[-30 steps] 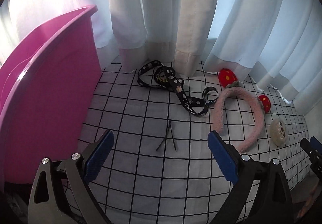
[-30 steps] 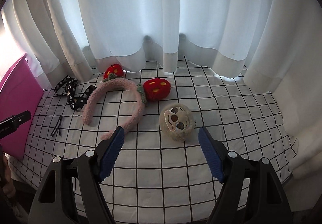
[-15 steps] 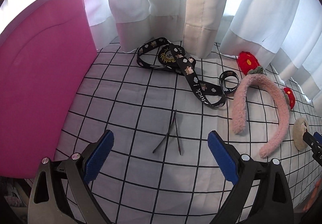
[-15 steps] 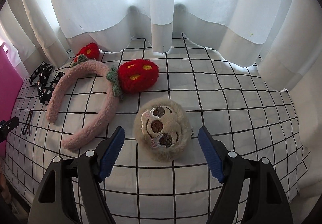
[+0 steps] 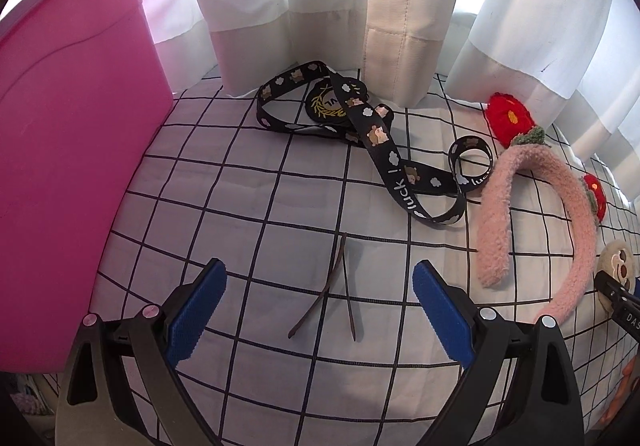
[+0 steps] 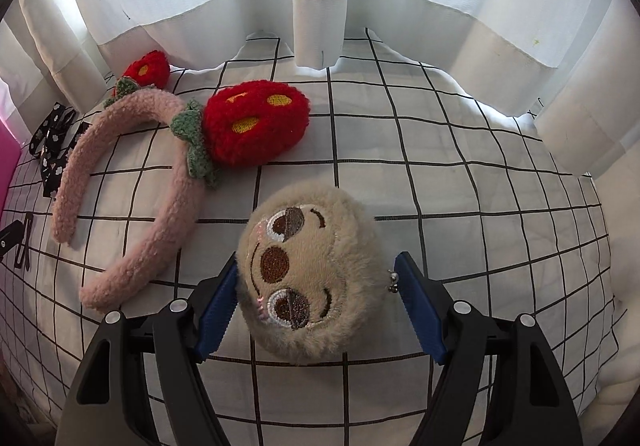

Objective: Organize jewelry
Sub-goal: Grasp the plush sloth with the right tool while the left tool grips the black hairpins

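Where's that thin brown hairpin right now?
In the left wrist view, the hairpin lies on the checked cloth between the open left gripper's fingers, just below the black lanyard.

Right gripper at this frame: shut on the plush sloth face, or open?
Open. The right gripper has its blue fingers on either side of the plush sloth face, with a gap at the right finger.

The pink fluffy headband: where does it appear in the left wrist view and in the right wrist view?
Left wrist view: the pink headband arches at the right side, right of the black printed strap.
Right wrist view: it curves across the left half, left of the plush sloth face.
Shared landmark: the red strawberry pom-pom attached to the headband.
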`<move>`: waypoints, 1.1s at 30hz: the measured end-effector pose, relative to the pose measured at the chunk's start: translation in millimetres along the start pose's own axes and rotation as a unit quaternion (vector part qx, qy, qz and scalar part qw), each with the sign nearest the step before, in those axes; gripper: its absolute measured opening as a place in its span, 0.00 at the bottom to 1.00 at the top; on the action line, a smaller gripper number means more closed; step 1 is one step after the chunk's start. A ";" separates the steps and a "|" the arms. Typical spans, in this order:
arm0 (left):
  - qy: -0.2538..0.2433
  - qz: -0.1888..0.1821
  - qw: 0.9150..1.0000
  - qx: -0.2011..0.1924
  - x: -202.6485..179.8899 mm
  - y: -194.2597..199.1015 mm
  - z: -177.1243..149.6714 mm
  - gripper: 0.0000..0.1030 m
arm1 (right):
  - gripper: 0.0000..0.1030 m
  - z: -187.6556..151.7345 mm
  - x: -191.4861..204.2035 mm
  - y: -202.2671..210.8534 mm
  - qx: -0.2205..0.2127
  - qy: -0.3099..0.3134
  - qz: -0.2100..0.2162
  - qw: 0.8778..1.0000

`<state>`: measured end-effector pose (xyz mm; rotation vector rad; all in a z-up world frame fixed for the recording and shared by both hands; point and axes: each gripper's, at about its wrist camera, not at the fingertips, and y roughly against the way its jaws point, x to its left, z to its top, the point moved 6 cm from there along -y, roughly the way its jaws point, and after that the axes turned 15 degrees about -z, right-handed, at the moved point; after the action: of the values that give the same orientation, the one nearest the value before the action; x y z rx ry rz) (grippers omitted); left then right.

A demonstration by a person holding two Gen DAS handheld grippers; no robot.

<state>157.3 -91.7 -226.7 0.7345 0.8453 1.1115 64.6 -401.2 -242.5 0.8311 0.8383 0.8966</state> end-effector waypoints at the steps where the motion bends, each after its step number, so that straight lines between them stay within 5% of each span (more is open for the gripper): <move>1: 0.002 0.000 1.000 0.002 1.1 -2.1 0.1 0.90 | 0.70 -0.4 0.6 -1.3 0.002 -0.001 0.002 1.000; 23: 0.029 0.009 0.999 0.015 25.9 -23.3 -2.2 0.92 | 0.69 -2.1 2.8 -7.0 -0.011 -0.011 0.007 1.000; 31: 0.003 -0.007 1.000 0.014 7.1 -18.1 -3.9 0.65 | 0.52 -4.7 6.6 -0.8 -0.015 -0.007 0.015 1.000; 33: -0.004 -0.011 1.000 0.012 4.5 -17.1 -3.6 0.50 | 0.50 -5.8 8.0 0.5 -0.017 -0.006 0.016 1.000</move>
<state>162.8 -92.0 -243.9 0.7476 0.8589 1.0795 62.3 -392.5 -246.5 0.8212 0.7997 0.9302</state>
